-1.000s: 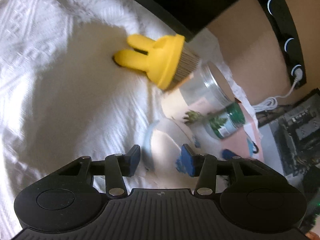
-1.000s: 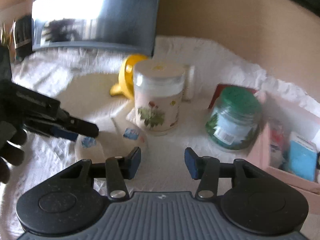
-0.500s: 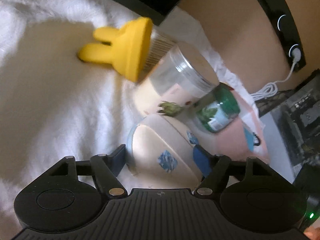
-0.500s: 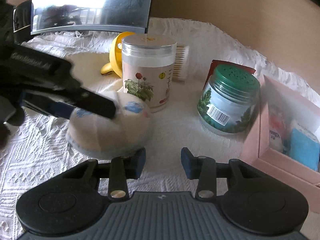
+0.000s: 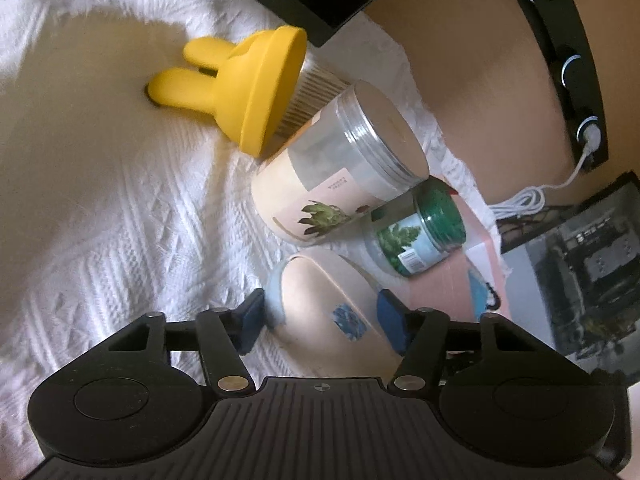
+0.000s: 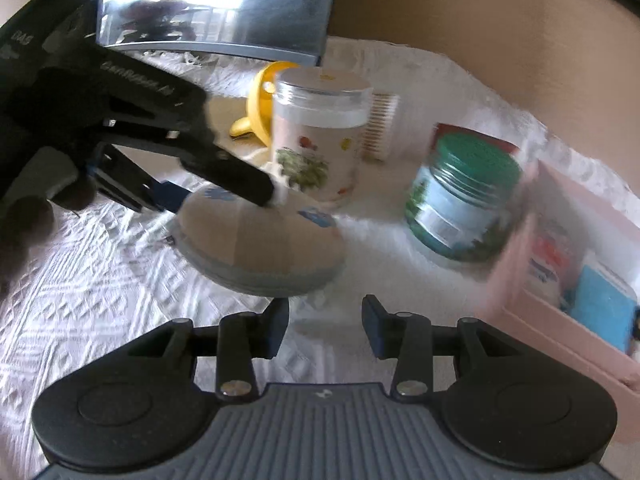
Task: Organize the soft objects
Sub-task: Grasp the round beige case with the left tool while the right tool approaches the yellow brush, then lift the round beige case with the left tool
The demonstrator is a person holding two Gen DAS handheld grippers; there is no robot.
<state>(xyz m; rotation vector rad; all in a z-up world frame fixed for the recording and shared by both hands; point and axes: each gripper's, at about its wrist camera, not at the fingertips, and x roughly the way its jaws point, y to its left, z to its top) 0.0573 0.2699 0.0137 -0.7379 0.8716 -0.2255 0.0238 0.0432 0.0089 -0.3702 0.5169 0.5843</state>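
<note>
Left wrist view: left tool [image 5: 320, 316] straddles the soft round pad [image 5: 320, 312], a beige cushion with a blue rim, lying on the white quilted cloth [image 5: 120, 220]. Jaws are closing, pad between them, blue fingers [image 5: 252, 316] beside its rim on both sides; can't tell if they press yet. Just beyond: floral jar [image 5: 332, 184], green-lid jar [image 5: 416, 236], yellow rabbit-ear brush [image 5: 244, 88], all close together. Right wrist view: right tool [image 6: 324, 328] is narrow and empty, hovering just short of the same pad [image 6: 260, 244]. Left tool [image 6: 192, 176] comes in from the left, one finger lying over the pad's top, the other at its far edge. Pink box [image 6: 560, 280] sits to the right, already holding a few small items, likely the drop spot. My read: grip is half set. To do it well, let the left jaws close squarely across the pad's middle so it doesn't fold or squirt out, lift straight up clear of the floral jar, and keep the right tool back until the pad is up, since the two tools are crowded here.
</note>
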